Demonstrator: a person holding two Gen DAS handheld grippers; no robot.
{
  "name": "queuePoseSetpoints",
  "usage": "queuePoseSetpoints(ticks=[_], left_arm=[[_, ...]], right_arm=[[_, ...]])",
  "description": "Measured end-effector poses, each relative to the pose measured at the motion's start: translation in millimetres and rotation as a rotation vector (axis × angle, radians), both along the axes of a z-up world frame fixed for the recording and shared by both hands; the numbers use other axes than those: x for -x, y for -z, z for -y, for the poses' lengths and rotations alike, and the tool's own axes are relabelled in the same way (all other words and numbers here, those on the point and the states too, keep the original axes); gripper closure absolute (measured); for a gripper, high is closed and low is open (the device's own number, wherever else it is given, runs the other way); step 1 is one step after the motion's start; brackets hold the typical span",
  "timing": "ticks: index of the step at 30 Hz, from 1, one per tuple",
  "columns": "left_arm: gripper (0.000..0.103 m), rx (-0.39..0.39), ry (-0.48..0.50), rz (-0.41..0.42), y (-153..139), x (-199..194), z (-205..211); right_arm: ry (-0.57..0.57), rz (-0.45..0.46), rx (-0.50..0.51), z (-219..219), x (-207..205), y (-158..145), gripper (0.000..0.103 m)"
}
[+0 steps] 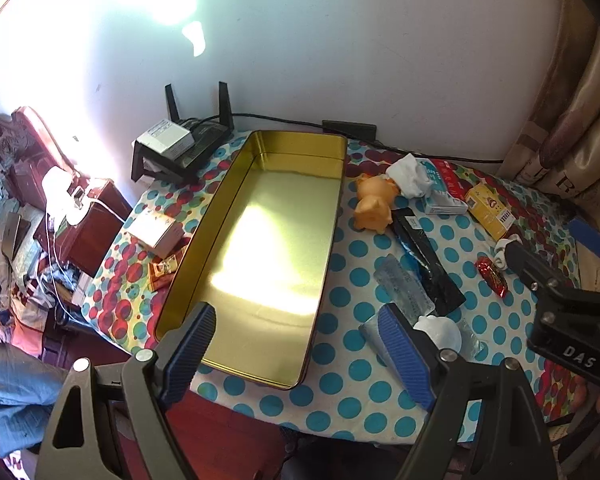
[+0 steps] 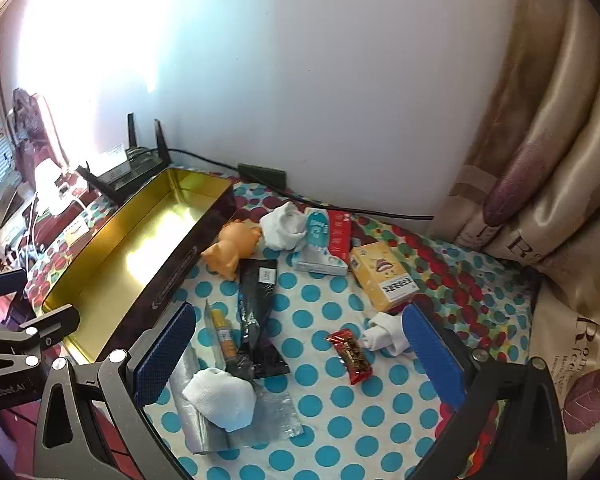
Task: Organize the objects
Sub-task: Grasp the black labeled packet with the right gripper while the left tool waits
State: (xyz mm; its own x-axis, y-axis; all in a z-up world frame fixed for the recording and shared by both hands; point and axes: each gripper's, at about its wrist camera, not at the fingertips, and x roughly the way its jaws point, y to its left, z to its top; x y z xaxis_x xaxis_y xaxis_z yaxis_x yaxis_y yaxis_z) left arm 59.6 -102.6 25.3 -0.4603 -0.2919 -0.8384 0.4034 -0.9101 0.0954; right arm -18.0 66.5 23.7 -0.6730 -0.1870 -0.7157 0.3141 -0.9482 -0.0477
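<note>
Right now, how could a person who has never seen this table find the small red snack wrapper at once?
Start from the long gold tin on the polka-dot tablecloth and look to its right, past the black pouch. The small red snack wrapper lies flat there, just left of a rolled white sock and below the yellow box. It is the only shiny dark-red packet among them.

Silver pouch partly hidden, box print perhaps illegible

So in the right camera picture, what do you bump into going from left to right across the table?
Gold tin → orange pig toy → black packet → red candy → yellow box.
</note>
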Motion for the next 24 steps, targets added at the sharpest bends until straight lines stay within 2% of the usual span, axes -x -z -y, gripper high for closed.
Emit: queuePoseSetpoints(ticks=[5,9,10,11,13,15,17,19,24], left_arm=[[0.017,-0.018,-0.046,0.004,1,-8,10],[0.017,-0.007,-0.066,0.000,0,-15,14],[0.017,-0.006,-0.069,0.000,-1,-16,15],[0.017,-0.003,-0.070,0.001,-1,-17,15],[0.017,0.002,-0.074,0.000,-2,-20,16],[0.017,0.006,-0.079,0.000,-2,-22,17],[0.017,0.008,-0.085,0.003,-2,-23,18],[0.017,0.007,-0.098,0.007,-2,-24,20],[0.017,0.004,-0.126,0.018,2,-26,23]], right_arm=[[-0.044,-0.014,-0.082,15,6,11,0.000],[-0.072,0.033,-0.111,26,24,30,0.001],[-0.086,0.057,-0.106,30,30,36,0.005],[-0.102,0.073,-0.090,32,35,41,0.012],[-0.131,0.134,-0.073,38,47,55,0.048],[-0.151,0.199,-0.046,42,59,69,0.065],[-0.155,0.288,-0.027,47,72,88,0.065],[-0.165,0.329,0.003,51,76,97,0.062],[-0.160,0.358,-0.049,62,83,113,0.060]])
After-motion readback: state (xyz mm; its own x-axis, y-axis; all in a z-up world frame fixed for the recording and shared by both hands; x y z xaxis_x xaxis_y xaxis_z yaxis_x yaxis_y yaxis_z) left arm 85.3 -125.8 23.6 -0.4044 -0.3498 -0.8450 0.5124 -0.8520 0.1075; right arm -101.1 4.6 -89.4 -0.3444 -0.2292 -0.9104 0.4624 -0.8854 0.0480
